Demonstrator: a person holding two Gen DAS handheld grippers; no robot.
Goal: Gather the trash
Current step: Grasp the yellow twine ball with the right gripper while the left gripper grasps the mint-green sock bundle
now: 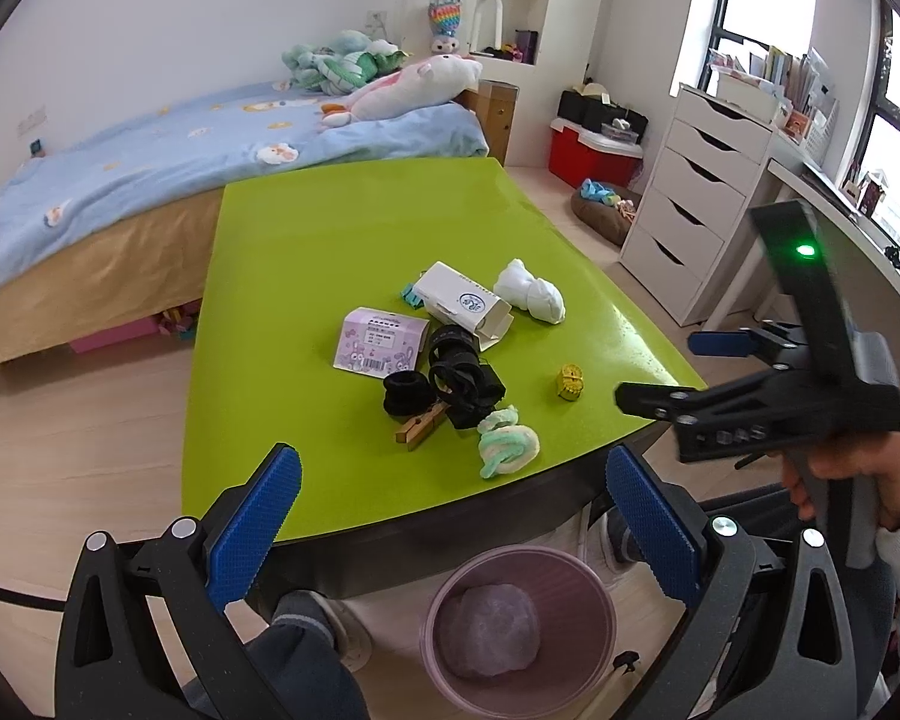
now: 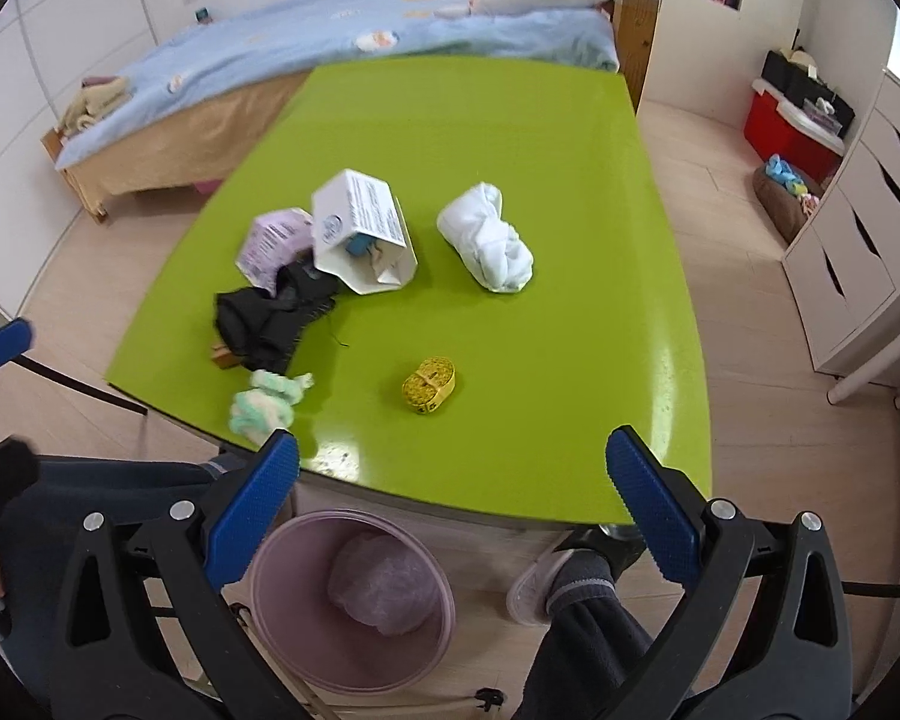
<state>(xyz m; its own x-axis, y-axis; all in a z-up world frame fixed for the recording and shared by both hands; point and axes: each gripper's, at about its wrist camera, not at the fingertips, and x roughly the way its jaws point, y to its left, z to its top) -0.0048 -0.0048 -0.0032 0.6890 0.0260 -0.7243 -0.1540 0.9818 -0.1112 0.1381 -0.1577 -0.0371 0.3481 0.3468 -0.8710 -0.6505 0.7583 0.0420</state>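
So, early stage. Both tools are released and empty: left tool (image 1: 453, 516) hangs low in its frame over the desk's (image 1: 354, 228) near edge, right tool (image 2: 453, 486) likewise, above the bin (image 2: 354, 600) at bottom centre. Bin sits on the floor under the desk edge and holds one crumpled wad, so I'd judge one item done. Left on the desk, mid-frame: white box (image 2: 363, 231), purple box (image 2: 273, 243), white bundle (image 2: 489, 237), black fabric (image 2: 270, 315), pastel wad (image 2: 267, 402), yellow piece (image 2: 429, 387), a wooden peg (image 1: 417, 423). Which of these count as trash, can't tell.
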